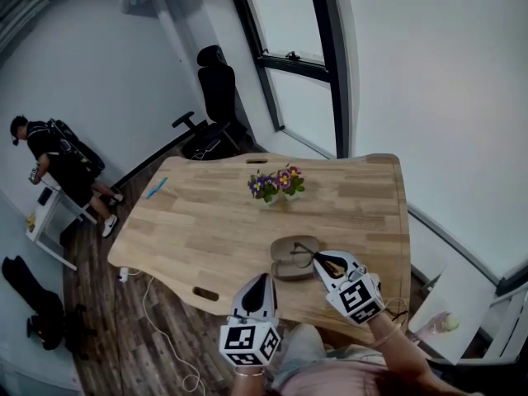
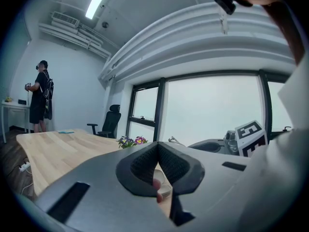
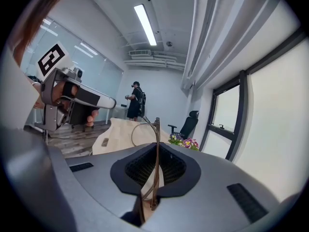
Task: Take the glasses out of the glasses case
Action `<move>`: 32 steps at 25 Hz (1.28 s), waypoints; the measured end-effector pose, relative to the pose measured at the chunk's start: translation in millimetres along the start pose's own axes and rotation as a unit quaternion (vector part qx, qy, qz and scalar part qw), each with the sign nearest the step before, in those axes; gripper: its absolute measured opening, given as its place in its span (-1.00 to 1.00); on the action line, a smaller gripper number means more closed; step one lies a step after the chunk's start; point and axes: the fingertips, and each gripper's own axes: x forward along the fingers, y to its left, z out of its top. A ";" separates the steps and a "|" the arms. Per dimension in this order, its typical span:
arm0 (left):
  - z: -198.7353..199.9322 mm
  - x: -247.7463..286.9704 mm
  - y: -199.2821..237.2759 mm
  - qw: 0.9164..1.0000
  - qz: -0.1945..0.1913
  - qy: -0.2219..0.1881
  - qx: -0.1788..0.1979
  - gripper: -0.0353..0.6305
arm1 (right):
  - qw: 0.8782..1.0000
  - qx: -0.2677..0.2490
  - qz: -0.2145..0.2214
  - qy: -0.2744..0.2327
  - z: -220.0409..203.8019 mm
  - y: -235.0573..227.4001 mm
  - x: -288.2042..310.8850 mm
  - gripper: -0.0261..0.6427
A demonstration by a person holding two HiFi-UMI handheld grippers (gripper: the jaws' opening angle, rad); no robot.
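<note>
Half the glasses sit hidden behind the right gripper, its dark ribbed pads clamped on the thin brown frame over the open oval tan case; contact with it unclear; left gripper jaws pressed together, empty, at the wooden table edge.

table: wooden | flowers: mid-table (purple, yellow) | office chair: by window | person: far left
</note>
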 end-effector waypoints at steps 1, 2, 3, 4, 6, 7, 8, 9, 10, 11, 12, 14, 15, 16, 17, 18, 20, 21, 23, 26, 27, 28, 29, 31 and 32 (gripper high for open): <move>1.1 0.1 -0.7 1.000 0.000 -0.001 0.002 -0.89 | 1.000 0.004 -0.005 -0.004 1.8 -1.8 -1.9 -0.88; 2.1 0.3 -1.2 1.000 -0.001 -0.001 0.003 -0.89 | 1.000 0.009 -0.009 -0.009 3.6 -3.3 -3.6 -0.88; 2.9 0.6 -1.7 1.000 -0.001 -0.002 0.005 -0.89 | 1.000 0.013 -0.013 -0.013 5.4 -4.3 -5.2 -0.88; 3.4 0.9 -2.1 1.000 -0.002 -0.002 0.006 -0.89 | 1.000 0.017 -0.017 -0.017 7.1 -5.2 -6.9 -0.88; 4.1 1.8 -2.1 1.000 -0.004 -0.002 0.008 -0.89 | 0.999 0.025 -0.024 -0.023 10.4 -6.8 -10.2 -0.88; 4.4 1.9 -1.8 1.000 -0.005 -0.002 0.008 -0.89 | 0.999 0.029 -0.028 -0.025 12.2 -7.2 -11.8 -0.88; 4.9 1.5 -1.3 1.000 -0.006 -0.002 0.008 -0.89 | 0.999 0.033 -0.031 -0.028 14.1 -7.1 -13.5 -0.88; 5.7 0.8 -0.8 1.000 -0.007 -0.003 0.007 -0.89 | 0.998 0.038 -0.033 -0.031 16.3 -6.9 -15.4 -0.88; 7.0 0.0 -0.2 1.000 -0.009 -0.005 0.006 -0.89 | 0.998 0.043 -0.037 -0.034 18.9 -6.8 -17.2 -0.88; 8.7 -0.8 0.3 1.000 -0.011 -0.007 0.006 -0.89 | 0.997 0.048 -0.041 -0.038 21.8 -7.0 -19.0 -0.88; 10.6 -1.5 0.8 1.000 -0.014 -0.009 0.004 -0.89 | 0.997 0.052 -0.046 -0.040 24.7 -7.5 -20.7 -0.88; 14.2 -3.1 2.0 1.000 -0.019 -0.011 0.002 -0.89 | 0.996 0.060 -0.056 -0.044 30.0 -8.0 -24.0 -0.88; 16.1 -4.2 2.5 1.000 -0.021 -0.012 0.002 -0.89 | 0.995 0.063 -0.061 -0.045 32.5 -7.6 -25.8 -0.88; 18.1 -5.7 2.8 1.000 -0.025 -0.012 0.002 -0.89 | 0.995 0.066 -0.066 -0.045 35.0 -6.9 -27.7 -0.88; 20.5 -7.3 3.0 1.000 -0.028 -0.013 0.001 -0.89 | 0.994 0.068 -0.071 -0.045 37.6 -6.0 -29.6 -0.88; 23.0 -9.0 3.2 0.999 -0.031 -0.013 0.002 -0.89 | 0.994 0.071 -0.075 -0.046 40.3 -5.1 -31.4 -0.88; 27.7 -12.3 4.5 0.999 -0.037 -0.014 0.003 -0.89 | 0.993 0.076 -0.082 -0.048 45.2 -3.2 -34.3 -0.88; 29.7 -14.0 5.5 0.999 -0.039 -0.014 0.003 -0.89 | 0.992 0.078 -0.085 -0.048 47.1 -2.0 -35.3 -0.88; 32.9 -17.9 8.5 0.999 -0.042 -0.014 0.002 -0.89 | 0.992 0.082 -0.089 -0.046 50.5 1.3 -37.2 -0.88; 37.6 -24.1 12.7 0.999 -0.045 -0.015 0.002 -0.89 | 0.991 0.085 -0.094 -0.047 58.4 6.6 -41.1 -0.88; 39.0 -26.1 13.9 0.999 -0.045 -0.015 0.003 -0.89 | 0.991 0.085 -0.096 -0.048 61.4 7.9 -42.7 -0.88; 40.4 -28.1 15.2 0.999 -0.045 -0.015 0.003 -0.89 | 0.990 0.084 -0.099 -0.049 64.2 9.0 -44.4 -0.88; 41.7 -30.2 16.6 0.999 -0.045 -0.016 0.003 -0.89 | 0.990 0.082 -0.103 -0.050 66.9 9.6 -46.1 -0.88; 44.2 -34.1 19.3 0.999 -0.045 -0.017 0.003 -0.89 | 0.989 0.078 -0.110 -0.055 72.3 10.1 -48.9 -0.88; 45.5 -35.7 20.6 0.999 -0.046 -0.018 0.002 -0.89 | 0.989 0.078 -0.113 -0.056 74.7 10.5 -49.8 -0.88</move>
